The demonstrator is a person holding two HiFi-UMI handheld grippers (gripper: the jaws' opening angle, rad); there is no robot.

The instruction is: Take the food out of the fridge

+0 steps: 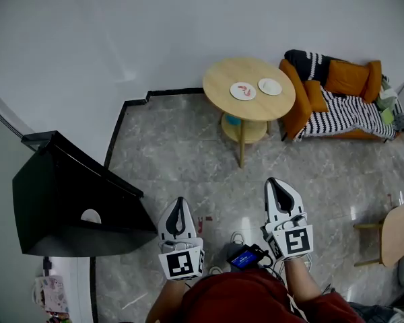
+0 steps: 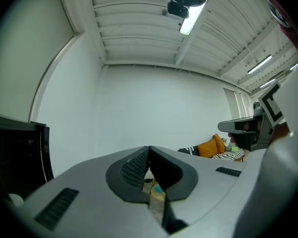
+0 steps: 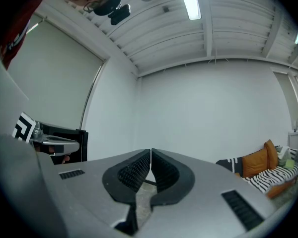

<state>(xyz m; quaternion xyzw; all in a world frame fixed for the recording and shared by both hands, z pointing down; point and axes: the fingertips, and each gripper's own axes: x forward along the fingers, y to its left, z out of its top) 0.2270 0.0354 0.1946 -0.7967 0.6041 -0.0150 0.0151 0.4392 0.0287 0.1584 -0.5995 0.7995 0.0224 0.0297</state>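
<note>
- The white-and-black left tongs [image 1: 180, 202] are pressed together, empty, above the grey marble floor [image 1: 182, 147].
- The white-and-black right tongs [image 1: 275, 183] are pressed together too, empty.
- The black box-shaped fridge [image 1: 67, 207] stands near the left tongs, to their left; its inside is hidden.
- Two white plates [image 1: 243, 91] sit on the round pale wooden surface [image 1: 219, 78].

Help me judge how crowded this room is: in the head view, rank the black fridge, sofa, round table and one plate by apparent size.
Largest: black fridge, though it is nearest the camera.
Next: sofa and round table, too alike to rank.
Smallest: plate, clearly.
</note>
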